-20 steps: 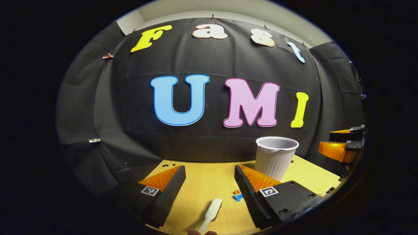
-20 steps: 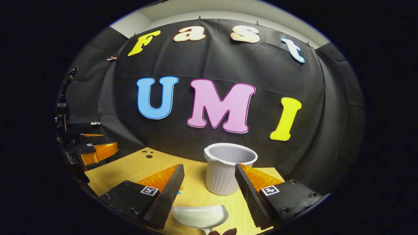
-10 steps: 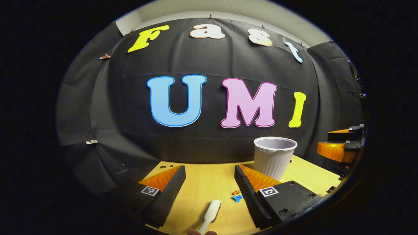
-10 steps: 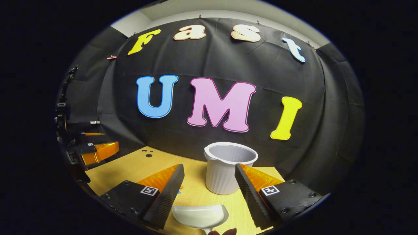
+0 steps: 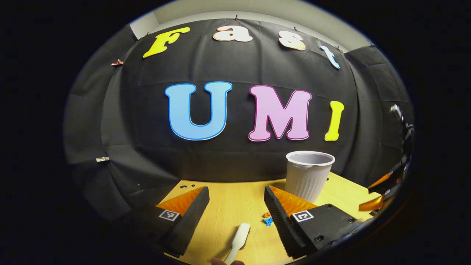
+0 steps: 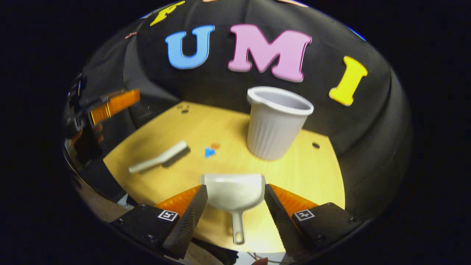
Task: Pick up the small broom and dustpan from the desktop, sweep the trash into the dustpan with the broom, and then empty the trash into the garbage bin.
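A white small broom lies on the yellow desktop, bristles down, its handle toward the front left. In the left gripper view the broom lies low between the fingers of my open left gripper, which hovers above it. The white dustpan rests flat with its handle toward me; my right gripper stands open over it, a finger on each side in this view. Small blue and orange trash bits sit between broom and bin; the trash also lies by the right finger. The white ribbed garbage bin stands upright behind.
The left gripper, held by a hand, hangs at the table's left side. The right gripper shows at the far right edge. The bin stands at the back right. Small holes dot the desktop. The black wall closes the back.
The right gripper has tipped sharply downward, so it now looks down on the dustpan, broom and trash. The left gripper has hardly moved. Nothing was taken hold of.
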